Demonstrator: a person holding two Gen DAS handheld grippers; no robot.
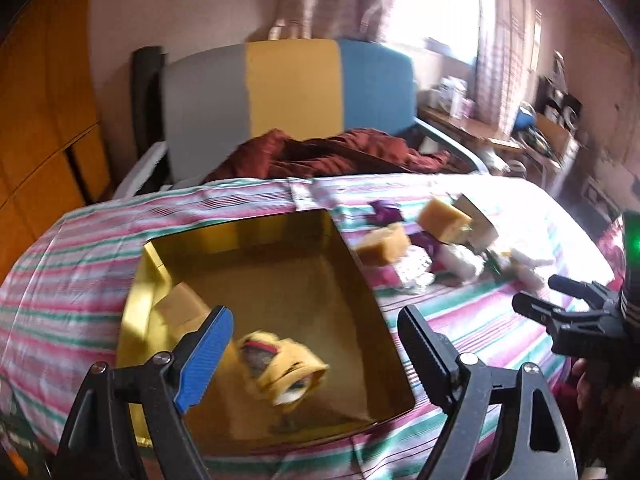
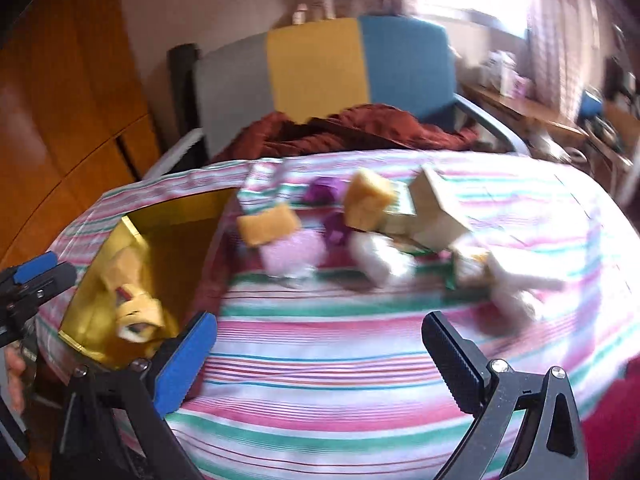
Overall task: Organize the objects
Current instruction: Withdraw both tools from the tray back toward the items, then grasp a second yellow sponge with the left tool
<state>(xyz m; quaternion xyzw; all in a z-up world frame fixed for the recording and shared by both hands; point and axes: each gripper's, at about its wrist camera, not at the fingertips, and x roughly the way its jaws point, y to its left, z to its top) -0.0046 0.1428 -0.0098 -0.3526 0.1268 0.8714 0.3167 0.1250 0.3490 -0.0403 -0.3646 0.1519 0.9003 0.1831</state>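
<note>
A gold box (image 1: 280,280) stands open on the striped cloth and holds a yellow sponge block (image 1: 180,308) and a yellow wrapped bundle (image 1: 280,368). My left gripper (image 1: 316,320) hovers open over the box, its fingers wide apart and clear of the bundle. To the right of the box lies a pile: sponge blocks (image 2: 268,228) (image 2: 368,200), a cream carton (image 2: 436,212), purple wrappers (image 2: 324,192), a pink packet (image 2: 292,252) and white packets (image 2: 380,260). My right gripper (image 2: 320,328) is open and empty above bare cloth in front of the pile. The frames are motion-blurred.
Behind the striped table (image 2: 360,360) stands a chair (image 1: 292,88) with a grey, yellow and blue back and a red cloth (image 1: 340,152) on its seat. A wooden wardrobe (image 1: 40,100) is at the left, a cluttered desk (image 1: 480,128) at the right under a bright window.
</note>
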